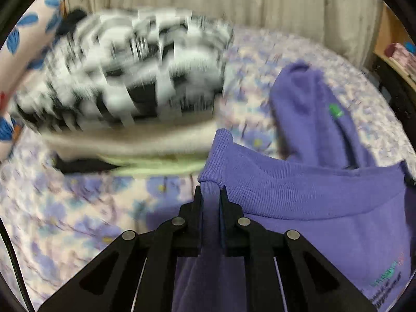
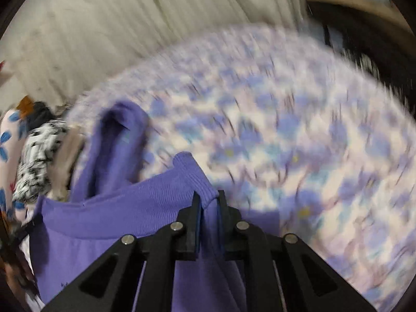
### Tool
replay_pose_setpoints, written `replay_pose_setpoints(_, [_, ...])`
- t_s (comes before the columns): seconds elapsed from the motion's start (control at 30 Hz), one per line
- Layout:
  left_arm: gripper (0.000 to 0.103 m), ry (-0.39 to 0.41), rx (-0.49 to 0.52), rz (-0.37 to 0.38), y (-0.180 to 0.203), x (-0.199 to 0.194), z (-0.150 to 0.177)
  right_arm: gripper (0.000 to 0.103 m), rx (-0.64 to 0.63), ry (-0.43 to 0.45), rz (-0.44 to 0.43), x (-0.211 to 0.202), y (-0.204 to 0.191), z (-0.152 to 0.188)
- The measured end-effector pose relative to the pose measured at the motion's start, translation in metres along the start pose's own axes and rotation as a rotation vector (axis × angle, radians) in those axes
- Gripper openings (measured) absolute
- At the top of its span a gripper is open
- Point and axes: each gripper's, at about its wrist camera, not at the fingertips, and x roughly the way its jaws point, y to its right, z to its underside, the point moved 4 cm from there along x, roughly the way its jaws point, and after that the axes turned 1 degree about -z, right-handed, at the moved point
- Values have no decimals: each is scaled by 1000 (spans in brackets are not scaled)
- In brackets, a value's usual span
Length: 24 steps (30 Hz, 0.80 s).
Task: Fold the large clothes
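Note:
A purple sweatshirt [image 1: 325, 208] with a ribbed hem and a small green mark lies partly raised over a flowered bedsheet [image 1: 65, 221]. My left gripper [image 1: 211, 192] is shut on one corner of the ribbed hem, the cloth pinched between its black fingers. In the right wrist view the same purple sweatshirt [image 2: 117, 208] stretches to the left, and my right gripper [image 2: 208, 197] is shut on the other hem corner. A sleeve [image 2: 119, 140] trails behind on the sheet. Both views are blurred by motion.
A stack of folded clothes [image 1: 124, 85], black-and-white check on top with beige and pale green below, sits on the bed at the left. A flowered pillow [image 1: 18, 39] lies beside it. Pale curtains [image 2: 117, 26] hang behind the bed. A wooden shelf [image 1: 397, 52] stands at the right.

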Motion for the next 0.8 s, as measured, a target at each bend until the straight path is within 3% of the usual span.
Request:
replay_pose_setpoints(0.13, [15, -50, -59, 10, -7, 37, 11, 10, 109, -18, -22, 26, 17, 9])
replay_pose_setpoints(0.23, [19, -49, -56, 14, -7, 37, 12, 16, 73, -26, -3, 24, 9, 7])
replay_pose_setpoints(0.33, [33, -19, 18, -45, -1, 27, 14, 19, 3, -18, 39, 12, -2, 4])
replay_pose_setpoints(0.4, [53, 11, 62, -85, 2, 16, 16, 24, -19, 22, 55, -6, -9, 5])
replay_pose_setpoints(0.47, [56, 49, 98, -100, 7, 0, 22, 32, -45, 61, 31, -23, -18, 9])
replay_pose_setpoints(0.6, [56, 98, 149, -6, 21, -43, 42, 38, -167, 74, -50, -55, -54, 40])
replay_pose_setpoints(0.8, [56, 42, 205, 183, 51, -89, 95, 38, -388, 33, -156, -87, -117, 111])
